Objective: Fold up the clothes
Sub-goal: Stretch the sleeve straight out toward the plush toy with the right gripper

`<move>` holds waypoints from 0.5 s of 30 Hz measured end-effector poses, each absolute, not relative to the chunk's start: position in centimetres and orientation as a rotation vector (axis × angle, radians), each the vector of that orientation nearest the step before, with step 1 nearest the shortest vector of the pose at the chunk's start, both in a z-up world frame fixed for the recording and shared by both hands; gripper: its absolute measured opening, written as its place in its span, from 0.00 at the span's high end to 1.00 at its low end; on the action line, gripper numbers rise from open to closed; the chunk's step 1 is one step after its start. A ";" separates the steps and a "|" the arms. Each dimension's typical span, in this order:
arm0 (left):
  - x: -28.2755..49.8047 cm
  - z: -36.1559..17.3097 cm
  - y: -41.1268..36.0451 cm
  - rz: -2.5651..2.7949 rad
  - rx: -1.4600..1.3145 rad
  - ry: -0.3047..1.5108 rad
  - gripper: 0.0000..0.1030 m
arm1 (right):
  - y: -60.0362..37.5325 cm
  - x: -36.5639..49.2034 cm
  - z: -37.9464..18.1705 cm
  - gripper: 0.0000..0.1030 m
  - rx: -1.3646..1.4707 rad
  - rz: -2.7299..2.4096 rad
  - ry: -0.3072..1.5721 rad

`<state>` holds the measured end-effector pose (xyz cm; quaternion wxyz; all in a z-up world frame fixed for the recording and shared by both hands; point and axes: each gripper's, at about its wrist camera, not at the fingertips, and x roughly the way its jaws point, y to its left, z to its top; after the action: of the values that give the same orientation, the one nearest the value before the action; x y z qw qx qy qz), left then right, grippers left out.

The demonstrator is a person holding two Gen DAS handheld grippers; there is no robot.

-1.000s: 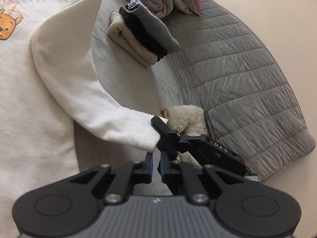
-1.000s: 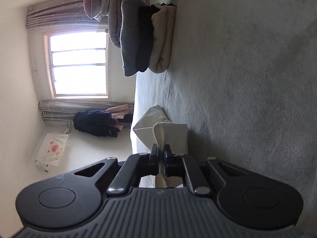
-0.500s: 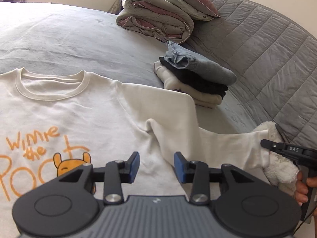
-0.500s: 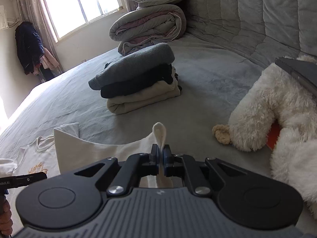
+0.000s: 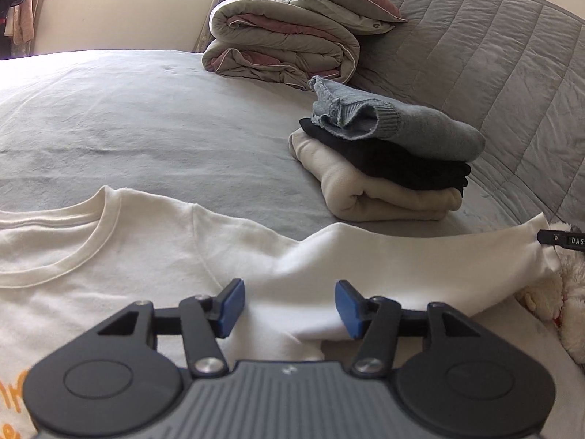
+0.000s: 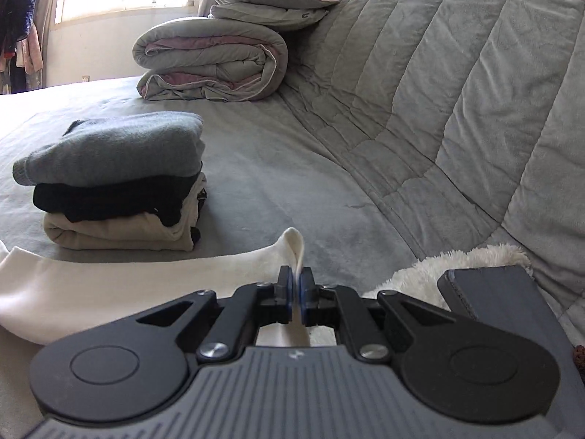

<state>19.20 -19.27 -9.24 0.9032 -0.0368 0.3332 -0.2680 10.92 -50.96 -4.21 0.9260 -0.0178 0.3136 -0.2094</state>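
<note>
A white sweatshirt [image 5: 139, 256] with an orange print lies flat on the grey bed [image 5: 146, 117]. Its sleeve [image 5: 420, 259] is stretched out to the right. My left gripper [image 5: 289, 305] is open, its blue pads either side of the sleeve near the shoulder, close above the cloth. My right gripper [image 6: 297, 292] is shut on the sleeve's cuff [image 6: 294, 248], which stands up between the pads. The right gripper's tip also shows at the right edge of the left wrist view [image 5: 563, 239], holding the cuff.
A stack of three folded garments [image 5: 387, 161], grey over black over cream, sits beyond the sleeve, also in the right wrist view [image 6: 117, 179]. A rolled duvet [image 6: 212, 58] and pillows lie against the quilted headboard [image 6: 457, 91]. A white plush toy [image 6: 438, 270] lies beside the cuff.
My left gripper let go of the sleeve, opened wide and moved to the shoulder end. My right gripper kept the cuff and pulled the sleeve out straight to the right.
</note>
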 end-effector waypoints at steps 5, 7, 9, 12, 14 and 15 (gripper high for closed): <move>20.0 -9.5 -21.6 -0.548 0.085 0.659 0.44 | -50.2 10.7 -8.0 0.95 -0.153 -0.453 0.745; 20.8 -9.5 -22.2 -0.531 0.113 0.668 0.43 | -48.5 10.5 -8.7 0.95 -0.289 -0.462 0.743; 21.7 -9.4 -22.6 -0.511 0.131 0.678 0.41 | -47.8 10.7 -8.7 0.95 -0.347 -0.467 0.755; 22.7 -9.4 -22.7 -0.488 0.131 0.695 0.36 | -47.3 10.8 -8.2 0.95 -0.385 -0.466 0.774; 22.9 -9.1 -22.7 -0.474 0.145 0.693 0.36 | -47.6 10.5 -7.4 0.95 -0.374 -0.455 0.790; 22.8 -9.0 -22.7 -0.464 0.148 0.692 0.36 | -47.8 10.4 -7.0 0.95 -0.359 -0.447 0.798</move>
<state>22.85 -22.68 -8.97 0.9118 0.0719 0.3358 -0.2251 10.41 -47.76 -7.00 0.8817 -0.1725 0.3830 -0.2148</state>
